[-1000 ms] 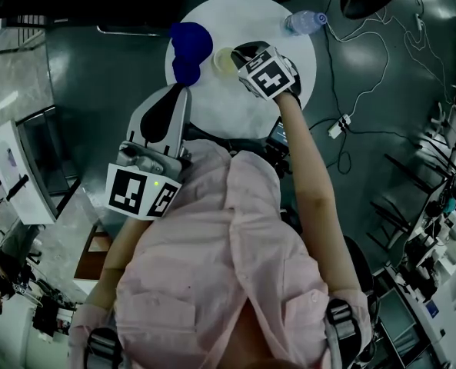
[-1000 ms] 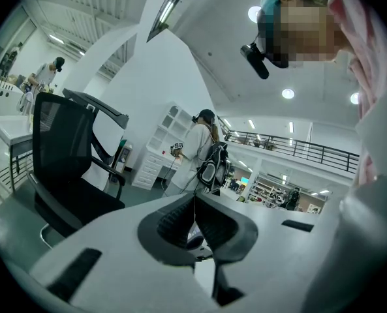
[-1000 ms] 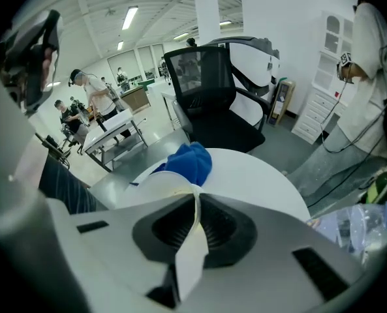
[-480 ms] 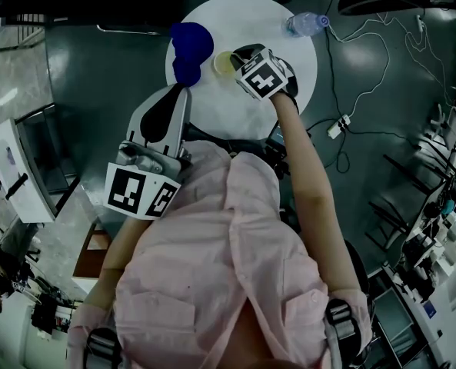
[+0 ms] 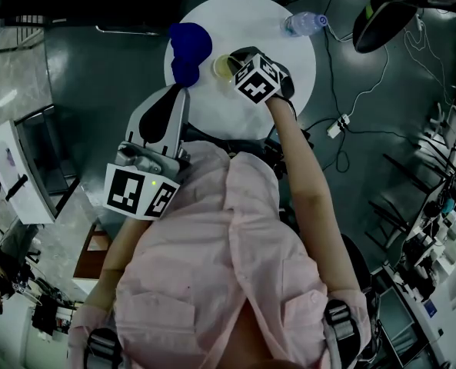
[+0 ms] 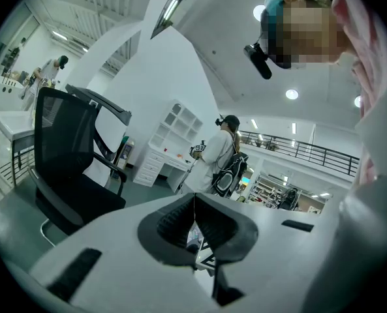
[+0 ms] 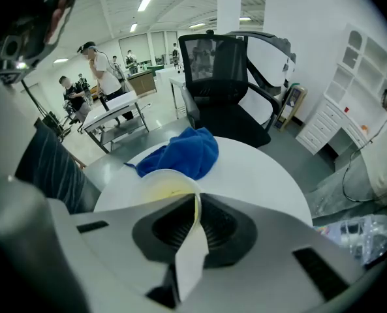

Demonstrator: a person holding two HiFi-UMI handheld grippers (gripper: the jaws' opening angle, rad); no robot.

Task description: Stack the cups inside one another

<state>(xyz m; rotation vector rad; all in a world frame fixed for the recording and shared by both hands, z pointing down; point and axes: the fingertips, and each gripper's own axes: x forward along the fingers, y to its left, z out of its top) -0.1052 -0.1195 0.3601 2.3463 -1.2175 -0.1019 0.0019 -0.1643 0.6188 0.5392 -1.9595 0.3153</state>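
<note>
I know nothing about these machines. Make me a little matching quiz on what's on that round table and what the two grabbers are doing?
Things:
1. blue cloth
2. cup
3. plastic bottle
4. left gripper

States and places:
A. pinched at its rim by the right gripper
B. jaws shut on nothing
C. bunched up beside the cup
D. near the table edge, far right in the head view

Pairs: 1-C, 2-A, 3-D, 4-B

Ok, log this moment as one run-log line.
right hand-held gripper: shut on cup rim | left hand-held gripper: shut, empty, at torso | blue cloth: on round table, beside cup
</note>
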